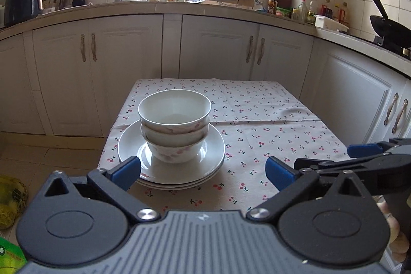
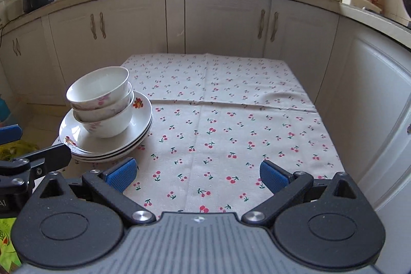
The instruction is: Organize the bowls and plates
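Three white bowls with pink flowers (image 1: 174, 127) are nested in a stack on a stack of three white plates (image 1: 213, 153) at the table's left front. The bowls (image 2: 102, 104) and plates (image 2: 143, 117) also show at the left in the right wrist view. My left gripper (image 1: 203, 172) is open and empty, just in front of the plates. My right gripper (image 2: 196, 175) is open and empty over the bare cloth to the right of the stack; it also shows at the right edge of the left wrist view (image 1: 354, 158).
The small table has a cherry-print cloth (image 2: 231, 120). White cabinets (image 1: 123, 63) and a cluttered counter (image 1: 205, 4) curve behind and to the right. A black wok (image 1: 388, 27) sits on the stove. Green bags (image 1: 10, 199) lie on the floor at left.
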`<state>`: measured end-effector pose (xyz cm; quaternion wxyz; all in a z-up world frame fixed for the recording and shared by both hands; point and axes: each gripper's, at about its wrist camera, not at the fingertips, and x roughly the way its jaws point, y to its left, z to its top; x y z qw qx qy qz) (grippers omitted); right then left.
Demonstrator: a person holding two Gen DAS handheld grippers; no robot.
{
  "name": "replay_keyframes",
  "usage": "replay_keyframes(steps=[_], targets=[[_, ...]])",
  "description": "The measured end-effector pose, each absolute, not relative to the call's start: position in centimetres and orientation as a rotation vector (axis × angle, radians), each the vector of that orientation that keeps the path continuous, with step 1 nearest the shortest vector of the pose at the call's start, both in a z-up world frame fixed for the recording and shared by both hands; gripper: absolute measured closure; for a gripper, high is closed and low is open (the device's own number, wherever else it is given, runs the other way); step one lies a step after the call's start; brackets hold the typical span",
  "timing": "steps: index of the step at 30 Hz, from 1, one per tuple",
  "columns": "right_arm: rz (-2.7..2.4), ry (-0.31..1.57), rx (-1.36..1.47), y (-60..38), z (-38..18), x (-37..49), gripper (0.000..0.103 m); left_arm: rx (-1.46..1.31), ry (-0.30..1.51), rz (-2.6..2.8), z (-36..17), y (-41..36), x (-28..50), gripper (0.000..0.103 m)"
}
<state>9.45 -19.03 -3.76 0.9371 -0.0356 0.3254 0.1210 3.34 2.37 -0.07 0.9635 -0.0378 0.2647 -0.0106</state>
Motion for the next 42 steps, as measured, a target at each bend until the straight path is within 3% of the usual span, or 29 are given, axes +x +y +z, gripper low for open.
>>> replay_keyframes(steps=[42], targets=[[0.200,0.584,-0.068,-19.1,-2.4,7.5,0.000,-0.090,0.526,0.003,0.7,1.9,2.5,0.001]])
